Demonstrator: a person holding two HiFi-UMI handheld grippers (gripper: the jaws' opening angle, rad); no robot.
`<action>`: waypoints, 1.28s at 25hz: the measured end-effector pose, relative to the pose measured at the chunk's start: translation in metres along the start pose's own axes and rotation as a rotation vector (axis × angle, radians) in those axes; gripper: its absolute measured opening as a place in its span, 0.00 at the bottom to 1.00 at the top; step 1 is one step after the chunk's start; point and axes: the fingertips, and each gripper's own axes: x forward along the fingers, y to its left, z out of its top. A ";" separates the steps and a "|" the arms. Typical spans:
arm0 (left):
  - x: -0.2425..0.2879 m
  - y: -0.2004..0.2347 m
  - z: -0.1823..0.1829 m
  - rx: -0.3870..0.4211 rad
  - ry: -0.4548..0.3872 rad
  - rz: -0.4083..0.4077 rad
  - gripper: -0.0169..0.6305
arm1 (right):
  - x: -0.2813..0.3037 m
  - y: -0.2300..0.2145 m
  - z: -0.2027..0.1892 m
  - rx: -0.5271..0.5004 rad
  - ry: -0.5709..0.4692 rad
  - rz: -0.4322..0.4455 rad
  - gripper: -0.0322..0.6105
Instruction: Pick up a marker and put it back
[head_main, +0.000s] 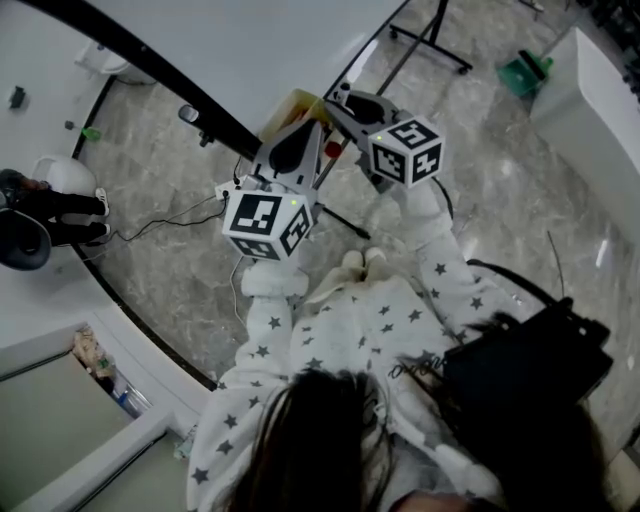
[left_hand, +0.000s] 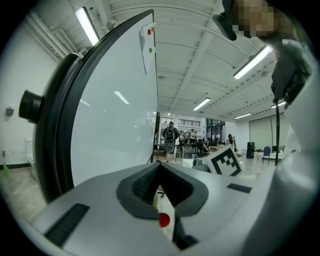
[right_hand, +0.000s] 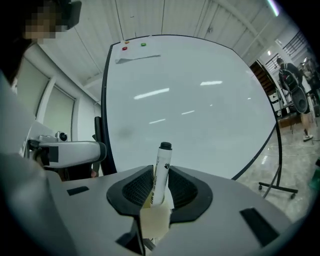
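A white marker with a black cap (right_hand: 161, 170) stands upright between the jaws of my right gripper (right_hand: 159, 187), which is shut on its barrel. The cap points at the whiteboard (right_hand: 190, 100) just ahead. In the head view both grippers are raised side by side toward the whiteboard (head_main: 250, 50), the right gripper (head_main: 350, 100) a little further forward than the left gripper (head_main: 305, 125). The left gripper (left_hand: 161, 192) has its jaws together with nothing held, next to the board's black frame (left_hand: 57, 125). Its body also shows as the left gripper (right_hand: 70, 151) in the right gripper view.
A red magnet (right_hand: 125, 48), a green magnet (right_hand: 143, 45) and a paper sheet (right_hand: 137, 58) sit near the board's top. The stand's foot (head_main: 430, 45) lies on the marble floor, a white counter (head_main: 590, 90) stands to the right. People (left_hand: 170, 137) stand far off.
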 end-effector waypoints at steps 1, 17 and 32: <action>0.000 0.000 -0.001 0.000 0.001 0.001 0.03 | 0.000 0.001 0.001 -0.004 -0.003 0.002 0.20; -0.018 -0.002 0.017 0.009 -0.052 0.018 0.03 | -0.025 0.049 0.065 -0.151 -0.110 0.061 0.18; -0.052 -0.028 0.089 0.044 -0.217 -0.007 0.03 | -0.080 0.126 0.152 -0.306 -0.252 0.165 0.18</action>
